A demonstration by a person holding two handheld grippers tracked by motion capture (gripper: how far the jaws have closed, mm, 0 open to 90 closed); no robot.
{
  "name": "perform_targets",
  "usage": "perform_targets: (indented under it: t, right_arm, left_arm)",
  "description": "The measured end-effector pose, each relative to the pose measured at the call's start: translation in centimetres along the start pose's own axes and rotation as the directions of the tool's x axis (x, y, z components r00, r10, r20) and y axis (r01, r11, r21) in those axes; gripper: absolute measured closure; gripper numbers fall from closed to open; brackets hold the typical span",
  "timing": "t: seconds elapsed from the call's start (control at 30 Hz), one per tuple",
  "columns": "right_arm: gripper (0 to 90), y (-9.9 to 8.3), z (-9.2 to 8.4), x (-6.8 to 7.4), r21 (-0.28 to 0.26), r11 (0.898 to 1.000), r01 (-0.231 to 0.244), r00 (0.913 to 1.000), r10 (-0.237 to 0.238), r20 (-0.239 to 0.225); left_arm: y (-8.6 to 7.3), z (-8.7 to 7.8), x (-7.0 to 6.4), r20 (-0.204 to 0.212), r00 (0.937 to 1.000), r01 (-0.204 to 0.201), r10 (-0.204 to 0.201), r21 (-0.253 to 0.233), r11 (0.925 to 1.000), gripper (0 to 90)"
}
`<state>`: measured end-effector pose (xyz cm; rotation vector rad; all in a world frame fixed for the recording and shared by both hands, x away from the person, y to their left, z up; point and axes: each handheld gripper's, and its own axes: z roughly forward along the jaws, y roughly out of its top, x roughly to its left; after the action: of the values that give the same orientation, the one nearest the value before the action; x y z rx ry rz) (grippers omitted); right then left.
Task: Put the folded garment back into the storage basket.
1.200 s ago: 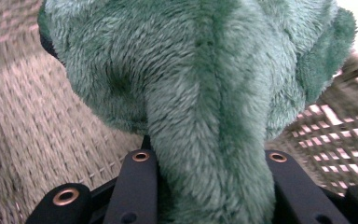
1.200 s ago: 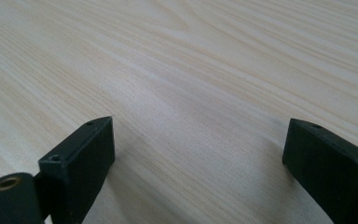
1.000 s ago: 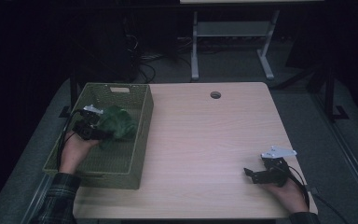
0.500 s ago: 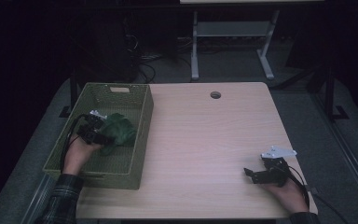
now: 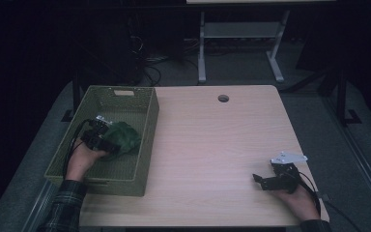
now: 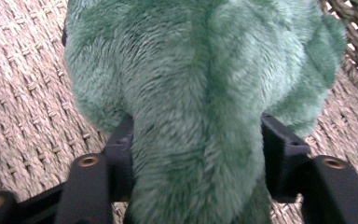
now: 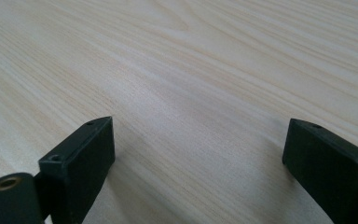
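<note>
A green plush toy (image 5: pixel 123 137) lies inside the woven olive basket (image 5: pixel 149 126) at the table's left. My left gripper (image 5: pixel 105 141) reaches into the basket from the near side, and its jaws have just been opening. In the left gripper view the plush toy (image 6: pixel 196 84) sits between the jaws of the left gripper (image 6: pixel 196 140), its fur still brushing both pads, and it rests on the basket's woven floor (image 6: pixel 23 93). My right gripper (image 5: pixel 258 179) lies on the table near the front right corner. Its jaws stand wide apart over bare wood, nothing between them (image 7: pixel 198 140).
The light wooden table (image 5: pixel 212 145) has a round cable hole (image 5: pixel 223 98) at its far edge. Behind the table a white metal stand (image 5: pixel 202 53) and loose cables rest on the dark floor. The basket takes up the table's left third.
My left hand and the plush toy have shifted a little toward the near side of the basket. The right hand has stayed put.
</note>
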<state>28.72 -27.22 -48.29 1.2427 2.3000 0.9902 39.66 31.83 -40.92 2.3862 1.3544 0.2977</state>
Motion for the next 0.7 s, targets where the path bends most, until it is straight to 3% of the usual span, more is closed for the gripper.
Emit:
perform_targets:
  t: [0.23,0.33,0.7]
  right_arm:
    - [8.7,0.0,0.0,0.0,0.000,1.000,0.000,1.0000,0.000,0.000]
    - [8.6,0.0,0.0,0.0,0.000,1.000,0.000,1.0000,0.000,0.000]
    - [8.6,0.0,0.0,0.0,0.000,1.000,0.000,1.0000,0.000,0.000]
  left_arm:
    - [-0.1,0.1,0.0,-0.031,0.9995,0.002,-0.002,-0.016,0.9999,18.6]
    - [-0.1,0.1,0.0,-0.040,0.9992,-0.003,0.002,-0.025,0.9997,14.3]
    - [0.1,-1.4,0.2,-0.044,0.9990,0.000,-0.003,-0.079,0.9969,14.0]
